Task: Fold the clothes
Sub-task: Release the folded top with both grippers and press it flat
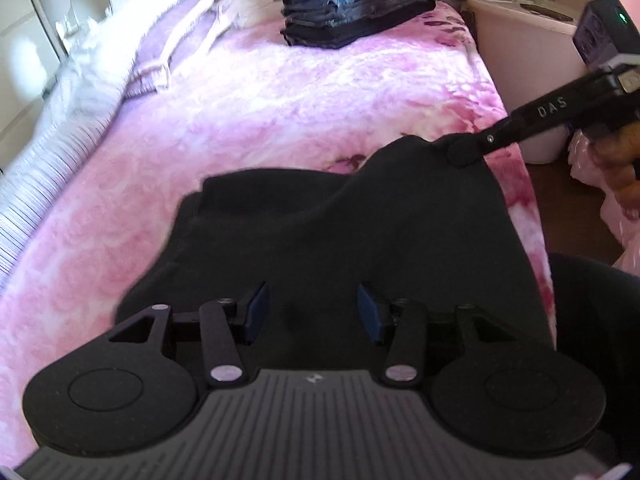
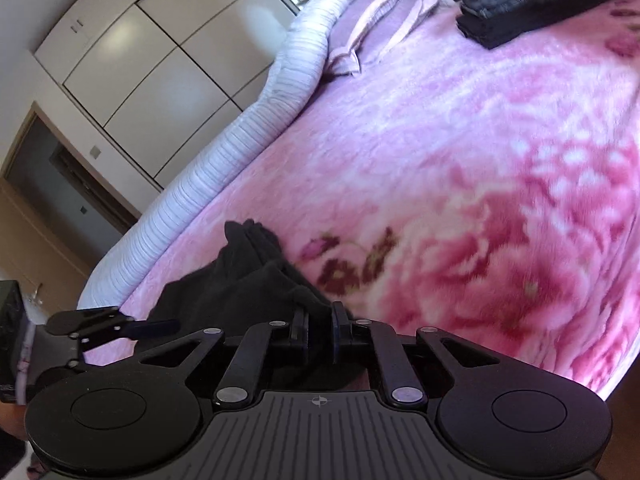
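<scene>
Folding a black garment [image 1: 320, 232] on a pink floral blanket [image 1: 260, 112].
"DAS" reads on the right gripper [image 1: 460, 152], whose jaws pinch the garment's raised corner; left gripper [image 1: 312, 312] hangs parted above the plain, rumpled cloth. One stack of folded clothes [image 1: 352, 4], perhaps five items, sits farther off.
</scene>
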Motion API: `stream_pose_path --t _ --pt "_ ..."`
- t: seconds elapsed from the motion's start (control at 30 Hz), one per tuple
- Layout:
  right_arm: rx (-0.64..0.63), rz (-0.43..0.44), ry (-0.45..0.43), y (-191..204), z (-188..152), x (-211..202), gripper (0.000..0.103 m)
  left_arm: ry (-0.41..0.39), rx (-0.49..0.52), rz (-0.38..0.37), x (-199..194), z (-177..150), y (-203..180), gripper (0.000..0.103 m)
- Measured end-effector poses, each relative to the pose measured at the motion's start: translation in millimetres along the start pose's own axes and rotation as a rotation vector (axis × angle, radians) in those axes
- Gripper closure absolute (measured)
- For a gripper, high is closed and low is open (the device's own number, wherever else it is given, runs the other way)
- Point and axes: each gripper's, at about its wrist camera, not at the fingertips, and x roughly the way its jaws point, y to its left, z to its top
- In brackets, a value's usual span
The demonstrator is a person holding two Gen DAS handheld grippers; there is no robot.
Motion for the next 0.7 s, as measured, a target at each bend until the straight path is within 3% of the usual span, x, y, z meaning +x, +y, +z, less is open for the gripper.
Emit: stream_pose_path --t 0.23,0.3,0.43,0.57,0.7 --pt "-0.108 -0.061 -0.05 21 -11 -44 0.088 -0.04 -0.016 0.06 -67 -42 -16 0.058" --pt "-0.152 -0.022 -0.038 30 -20 -58 0.086 -0.047 -0.029 0.061 -81 -54 -26 0.058" --pt "-0.243 0.141 0.083 60 -49 -66 0.086 -0.043 -0.02 0.071 -90 -68 -41 0.057" --pt "-0.296 0.285 0.257 96 -83 -46 0.086 -0.042 -0.051 0.078 -90 -69 -35 0.057" --pt "-0.286 0.306 0.302 107 -99 -12 0.086 -0.031 -0.09 0.06 -85 -67 -24 0.057"
